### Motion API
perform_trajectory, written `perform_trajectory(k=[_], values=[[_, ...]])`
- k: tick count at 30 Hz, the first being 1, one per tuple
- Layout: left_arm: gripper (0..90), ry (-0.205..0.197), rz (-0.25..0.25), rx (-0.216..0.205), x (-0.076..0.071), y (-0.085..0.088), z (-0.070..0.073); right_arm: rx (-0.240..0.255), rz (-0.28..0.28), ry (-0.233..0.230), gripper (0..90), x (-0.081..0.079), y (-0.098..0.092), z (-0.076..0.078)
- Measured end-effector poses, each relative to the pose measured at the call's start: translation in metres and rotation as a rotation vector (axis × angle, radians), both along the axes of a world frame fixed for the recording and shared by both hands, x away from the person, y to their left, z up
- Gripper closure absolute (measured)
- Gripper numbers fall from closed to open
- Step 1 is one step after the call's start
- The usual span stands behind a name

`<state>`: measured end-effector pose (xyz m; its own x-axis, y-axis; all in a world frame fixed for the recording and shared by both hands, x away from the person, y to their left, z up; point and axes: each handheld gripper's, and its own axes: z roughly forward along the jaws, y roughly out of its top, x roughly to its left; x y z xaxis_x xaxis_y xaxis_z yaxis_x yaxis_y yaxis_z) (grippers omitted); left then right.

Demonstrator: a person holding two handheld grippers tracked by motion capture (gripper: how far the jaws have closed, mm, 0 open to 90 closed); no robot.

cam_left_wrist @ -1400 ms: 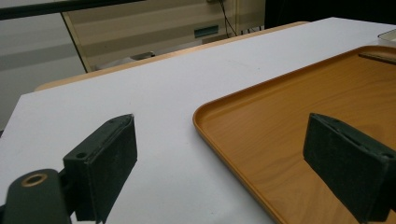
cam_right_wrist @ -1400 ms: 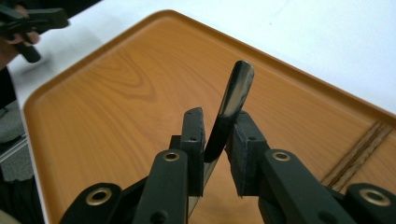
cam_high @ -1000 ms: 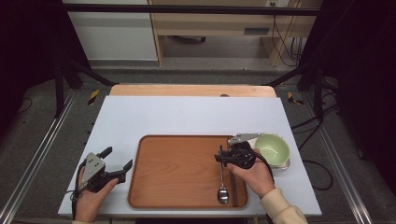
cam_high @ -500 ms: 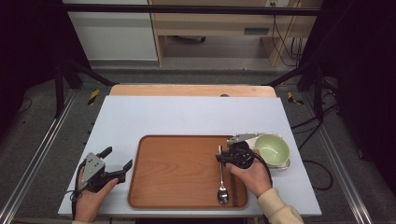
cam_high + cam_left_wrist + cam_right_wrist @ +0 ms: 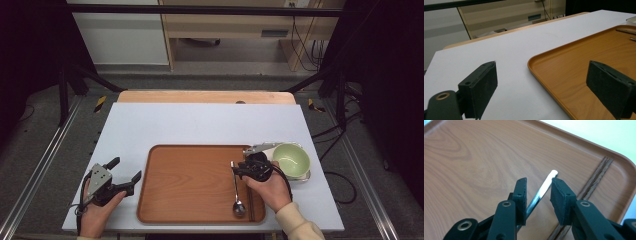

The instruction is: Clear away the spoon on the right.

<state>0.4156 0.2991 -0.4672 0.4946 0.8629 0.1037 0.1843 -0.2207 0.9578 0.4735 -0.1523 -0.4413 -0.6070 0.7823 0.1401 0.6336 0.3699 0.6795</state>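
A metal spoon (image 5: 236, 192) lies on the brown wooden tray (image 5: 190, 180), bowl end toward the near rim. My right gripper (image 5: 235, 169) hovers low over the far end of its handle. In the right gripper view the handle (image 5: 546, 184) runs between the two pads with a gap on each side, so the right gripper (image 5: 539, 187) is open; its jaws have just been opening. My left gripper (image 5: 126, 169) rests on the white table left of the tray, jaws wide open and empty, the tray's rim (image 5: 574, 65) in front of the left gripper (image 5: 544, 72).
A pale green bowl (image 5: 291, 159) stands on a small flat dish (image 5: 306, 175) right of the tray, close behind my right hand. Dark wooden chopsticks (image 5: 596, 180) lie along the tray's right side. The white table (image 5: 200, 120) stretches away behind the tray.
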Motion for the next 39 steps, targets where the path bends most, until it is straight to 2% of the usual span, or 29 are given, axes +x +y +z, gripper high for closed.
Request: perform_trajectory(k=[5, 7, 11, 14, 21, 25, 33, 39], values=[[9.7, -0.002, 0.001, 0.001, 0.000, 0.001, 0.000, 0.004, -0.015, -0.019, 61.2, -0.004, 0.000, 0.004], [9.8, -0.004, 0.002, 0.000, 0.000, 0.001, 0.000, 0.010, -0.016, -0.039, 58.4, -0.006, -0.002, 0.005], [9.6, -0.007, 0.004, 0.003, 0.000, 0.002, 0.000, 0.027, -0.053, -0.062, 50.9, -0.012, -0.006, 0.008], [9.5, -0.008, 0.009, 0.009, 0.000, 0.003, -0.001, 0.029, -0.066, -0.112, 44.7, -0.017, -0.010, 0.009], [9.3, -0.015, 0.021, 0.004, 0.000, 0.004, -0.002, 0.062, -0.115, -0.184, 33.1, -0.029, -0.019, 0.010], [9.2, -0.018, 0.022, 0.003, 0.000, 0.004, -0.002, 0.048, -0.126, -0.219, 27.8, -0.031, -0.025, 0.013], [9.1, -0.023, 0.022, 0.008, 0.000, 0.003, -0.002, 0.070, -0.168, -0.299, 15.9, -0.033, -0.045, 0.030], [9.2, -0.021, 0.034, -0.002, 0.000, 0.006, -0.002, 0.090, -0.219, -0.340, 13.4, -0.035, -0.070, 0.041]])
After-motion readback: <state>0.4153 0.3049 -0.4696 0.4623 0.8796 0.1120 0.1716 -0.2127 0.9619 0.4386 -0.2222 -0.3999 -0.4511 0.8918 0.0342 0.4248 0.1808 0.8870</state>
